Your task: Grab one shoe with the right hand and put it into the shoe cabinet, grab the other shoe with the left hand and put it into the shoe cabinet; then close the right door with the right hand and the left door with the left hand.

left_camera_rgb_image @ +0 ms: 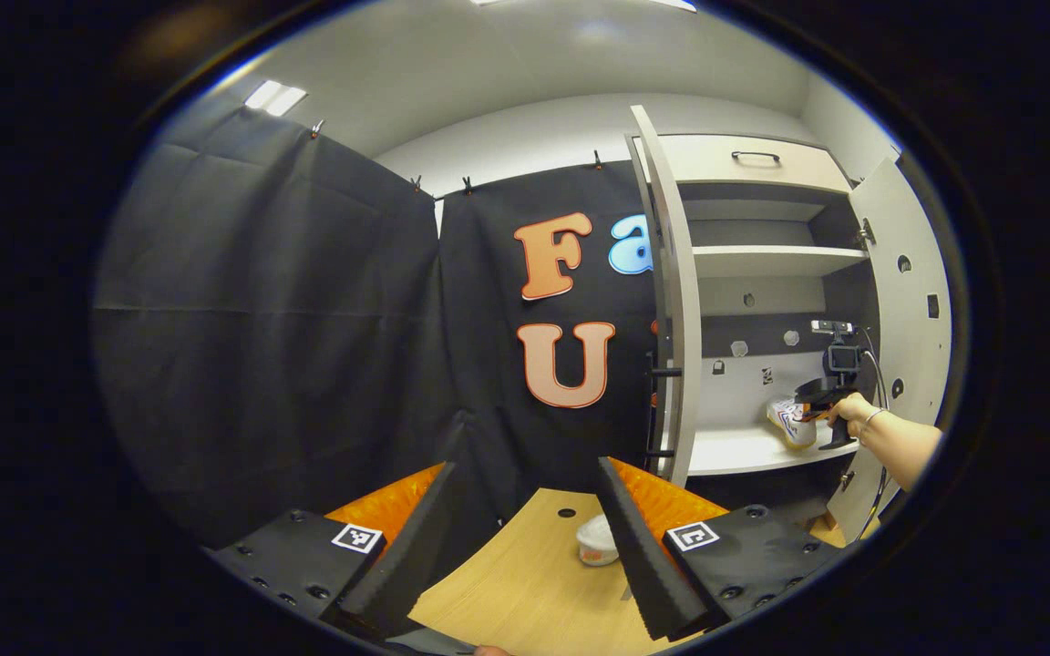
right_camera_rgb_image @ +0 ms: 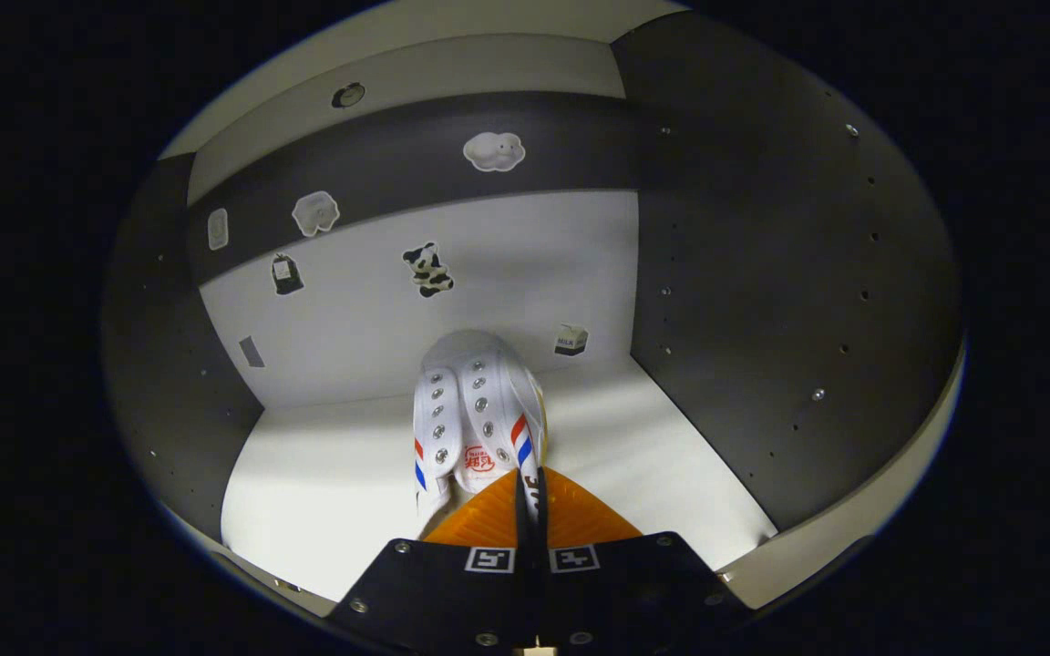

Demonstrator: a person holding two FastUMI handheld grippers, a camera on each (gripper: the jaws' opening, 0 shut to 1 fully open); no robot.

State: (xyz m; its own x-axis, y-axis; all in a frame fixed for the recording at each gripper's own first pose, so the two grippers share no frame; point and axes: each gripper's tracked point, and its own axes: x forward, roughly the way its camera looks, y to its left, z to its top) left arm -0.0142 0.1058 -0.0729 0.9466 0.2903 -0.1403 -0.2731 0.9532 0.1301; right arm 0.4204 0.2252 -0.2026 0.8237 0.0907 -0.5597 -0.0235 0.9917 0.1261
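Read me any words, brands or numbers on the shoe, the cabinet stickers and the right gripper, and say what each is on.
Shoe tongue: red mark, too blurred to read.
Carton sticker on the cabinet back wall: lettering too small to read.
Right gripper: two square code tags, no words.
Nothing can be quoted.

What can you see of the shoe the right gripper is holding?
The shoe is a white canvas-looking low sneaker with two rows of metal eyelets, no laces visible, red and blue stripes on its sides and a red mark on the tongue. It points toe-first toward the back wall inside the shoe cabinet, over the white shelf. The right gripper has its jaws nearly closed on the shoe's collar edge. Whether the sole rests on the shelf is unclear.
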